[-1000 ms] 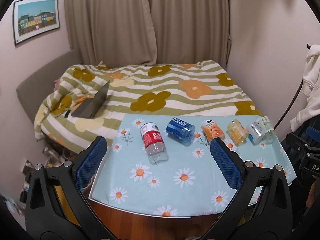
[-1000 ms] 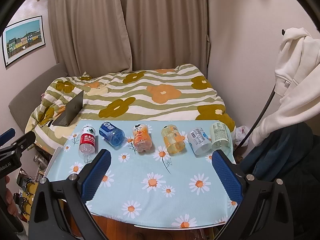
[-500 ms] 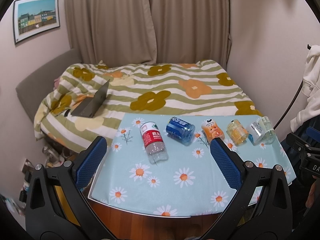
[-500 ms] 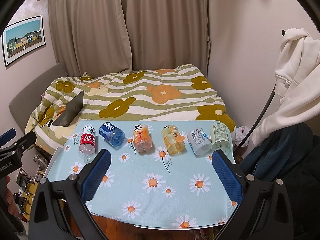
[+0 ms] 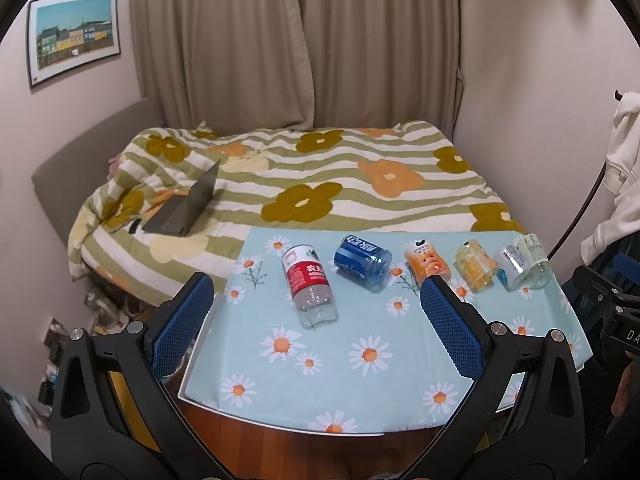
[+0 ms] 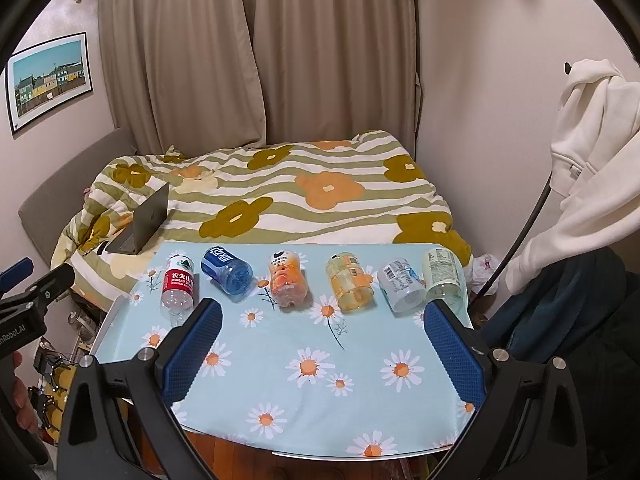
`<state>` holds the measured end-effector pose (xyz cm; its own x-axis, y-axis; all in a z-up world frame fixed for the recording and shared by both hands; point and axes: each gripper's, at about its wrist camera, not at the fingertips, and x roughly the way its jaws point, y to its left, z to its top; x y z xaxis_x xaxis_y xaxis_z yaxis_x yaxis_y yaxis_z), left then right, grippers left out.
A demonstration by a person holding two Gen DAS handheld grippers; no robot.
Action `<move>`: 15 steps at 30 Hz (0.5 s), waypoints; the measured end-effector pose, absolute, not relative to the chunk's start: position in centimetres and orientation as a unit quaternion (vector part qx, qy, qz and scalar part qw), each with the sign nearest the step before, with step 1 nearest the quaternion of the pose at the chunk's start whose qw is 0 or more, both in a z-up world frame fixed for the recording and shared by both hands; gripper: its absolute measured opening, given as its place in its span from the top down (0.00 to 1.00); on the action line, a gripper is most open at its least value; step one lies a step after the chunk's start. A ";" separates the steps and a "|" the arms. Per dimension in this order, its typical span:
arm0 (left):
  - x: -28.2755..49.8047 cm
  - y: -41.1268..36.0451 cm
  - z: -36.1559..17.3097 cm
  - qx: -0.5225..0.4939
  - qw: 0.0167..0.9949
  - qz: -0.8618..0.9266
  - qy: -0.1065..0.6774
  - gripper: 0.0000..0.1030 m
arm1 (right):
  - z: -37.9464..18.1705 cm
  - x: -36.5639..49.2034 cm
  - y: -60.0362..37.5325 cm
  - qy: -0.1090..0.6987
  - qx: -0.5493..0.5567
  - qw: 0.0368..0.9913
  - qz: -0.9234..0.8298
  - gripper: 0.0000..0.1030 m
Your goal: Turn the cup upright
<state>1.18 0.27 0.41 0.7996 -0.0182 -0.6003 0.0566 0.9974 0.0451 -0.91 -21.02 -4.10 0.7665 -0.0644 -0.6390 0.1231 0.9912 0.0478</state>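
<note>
Several plastic cups cut from bottles lie on their sides in a row on the daisy-print tablecloth (image 6: 304,408): red-label (image 6: 178,282), blue (image 6: 227,269), orange (image 6: 286,278), yellow (image 6: 350,285), white-label (image 6: 401,283) and pale green (image 6: 443,272). The left wrist view shows the red-label cup (image 5: 310,282), the blue cup (image 5: 362,261) and the orange cup (image 5: 426,264). My left gripper (image 5: 316,320) is open and empty, above the near table edge, short of the red-label cup. My right gripper (image 6: 324,340) is open and empty, short of the row.
A bed with a flower-print duvet (image 6: 280,196) and an open laptop (image 6: 142,224) lies behind the table. A white hoodie (image 6: 592,160) hangs at the right. The table's front edge (image 6: 360,456) is near the grippers.
</note>
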 end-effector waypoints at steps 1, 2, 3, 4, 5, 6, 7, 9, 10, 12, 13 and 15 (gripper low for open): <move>1.2 0.3 0.4 0.030 0.948 -0.020 0.316 0.00 | -4.0 -0.8 -21.0 0.338 0.043 0.939 -0.050 0.02; 1.2 0.3 0.4 0.031 0.948 -0.020 0.316 0.00 | -3.9 -0.7 -21.0 0.338 0.043 0.939 -0.050 0.02; 1.2 0.3 0.4 0.031 0.948 -0.019 0.316 0.00 | -3.9 -0.7 -21.0 0.338 0.044 0.939 -0.050 0.02; 1.3 0.2 0.4 0.032 0.948 -0.020 0.316 0.00 | -3.9 -0.7 -21.0 0.338 0.044 0.939 -0.050 0.02; 1.3 0.3 0.4 0.032 0.948 -0.020 0.317 0.00 | -3.9 -0.7 -21.0 0.338 0.045 0.939 -0.049 0.02; 1.4 0.4 0.4 0.033 0.947 -0.021 0.318 0.00 | -3.9 -0.7 -21.0 0.338 0.045 0.939 -0.050 0.02; 1.5 0.6 0.4 0.035 0.947 -0.022 0.319 0.00 | -3.7 -0.6 -20.9 0.339 0.047 0.938 -0.050 0.02; 1.8 1.4 0.3 0.037 0.945 -0.023 0.324 0.00 | -3.5 -0.4 -20.8 0.340 0.050 0.938 -0.051 0.02; 2.0 1.5 0.4 0.038 0.944 -0.024 0.327 0.00 | -2.9 0.0 -20.3 0.341 0.051 0.937 -0.052 0.02; 2.4 1.9 0.4 0.038 0.942 -0.032 0.333 0.00 | -2.8 0.3 -20.3 0.342 0.053 0.937 -0.054 0.02; 2.7 2.1 0.3 0.039 0.941 -0.036 0.335 0.00 | -2.8 0.5 -20.0 0.343 0.056 0.936 -0.056 0.02; 3.2 2.3 -0.1 0.044 0.938 -0.047 0.341 0.00 | -2.5 0.6 -19.7 0.344 0.059 0.935 -0.059 0.02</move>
<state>3.18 2.27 -0.09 0.7626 -0.0591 -0.6441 0.1190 0.9916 0.0500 0.62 -19.73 -2.55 0.7570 -0.0690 -0.6497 0.1505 0.9861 0.0707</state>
